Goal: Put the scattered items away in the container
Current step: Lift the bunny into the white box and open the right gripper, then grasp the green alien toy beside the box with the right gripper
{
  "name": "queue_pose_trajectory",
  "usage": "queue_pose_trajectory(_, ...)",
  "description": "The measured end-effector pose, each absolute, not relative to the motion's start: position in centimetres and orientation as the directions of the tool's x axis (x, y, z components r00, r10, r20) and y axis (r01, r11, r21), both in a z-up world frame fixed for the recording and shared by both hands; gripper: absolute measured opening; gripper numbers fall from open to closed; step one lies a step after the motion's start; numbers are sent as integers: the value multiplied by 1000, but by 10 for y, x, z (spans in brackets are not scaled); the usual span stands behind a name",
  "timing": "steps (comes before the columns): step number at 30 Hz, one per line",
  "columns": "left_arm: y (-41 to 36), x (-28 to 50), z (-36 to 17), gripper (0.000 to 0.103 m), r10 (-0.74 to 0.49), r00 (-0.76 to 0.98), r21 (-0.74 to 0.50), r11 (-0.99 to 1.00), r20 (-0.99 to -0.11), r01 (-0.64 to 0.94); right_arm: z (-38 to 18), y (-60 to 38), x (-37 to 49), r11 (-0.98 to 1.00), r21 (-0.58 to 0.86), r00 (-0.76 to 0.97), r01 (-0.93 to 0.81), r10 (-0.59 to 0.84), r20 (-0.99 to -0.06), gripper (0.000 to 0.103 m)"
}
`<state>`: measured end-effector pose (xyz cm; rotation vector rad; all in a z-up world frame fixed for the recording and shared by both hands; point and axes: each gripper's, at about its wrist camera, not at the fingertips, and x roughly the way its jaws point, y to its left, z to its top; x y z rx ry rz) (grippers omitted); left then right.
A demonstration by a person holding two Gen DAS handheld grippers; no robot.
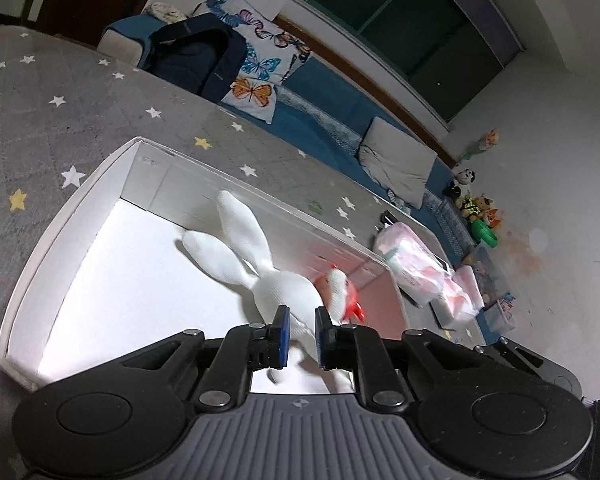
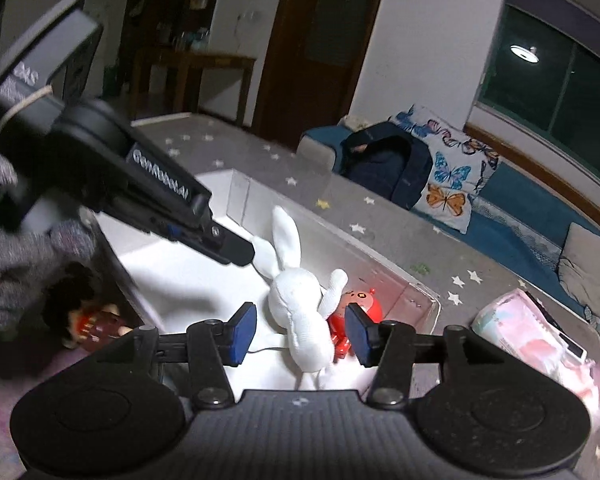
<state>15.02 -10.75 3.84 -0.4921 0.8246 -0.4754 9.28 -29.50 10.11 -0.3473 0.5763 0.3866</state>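
A white box (image 1: 60,216) with a clear far wall lies on the grey star-patterned mat. In it lie a white plush rabbit (image 1: 260,264) and a red and white toy (image 1: 342,294). In the left wrist view my left gripper (image 1: 301,330) hangs over the box, its blue pads narrowly apart around the rabbit's lower body; whether they pinch it is unclear. In the right wrist view the rabbit (image 2: 300,308) and red toy (image 2: 358,304) lie beyond my open right gripper (image 2: 302,330). The left gripper (image 2: 236,252) reaches in from the left, tip by the rabbit's ear.
A pink and white plastic package (image 1: 420,272) lies on the mat right of the box, also in the right wrist view (image 2: 532,336). A small dark-haired doll (image 2: 88,316) lies outside the box's left wall. A blue couch with a butterfly pillow (image 1: 256,60) and a backpack stands behind.
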Motion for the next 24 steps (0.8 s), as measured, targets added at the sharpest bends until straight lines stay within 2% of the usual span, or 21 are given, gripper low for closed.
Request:
queue_pose_trajectory(7,-112,117,41,15,-576,591,-556,795,-564,244,106,-299,52,891,-149,780,-429,282,-559,50)
queue_pose_trajectory(15,-110,80,35,18,-593,586,-562,784,-552,264,83,-297,11,902,-90,754,-421,293,-587,50)
queue_pose_trajectory(24,-116,55,34,22,-607,578,-550,779,-545,300,65,-297,1,913,-64,743,-402,285,-606,50)
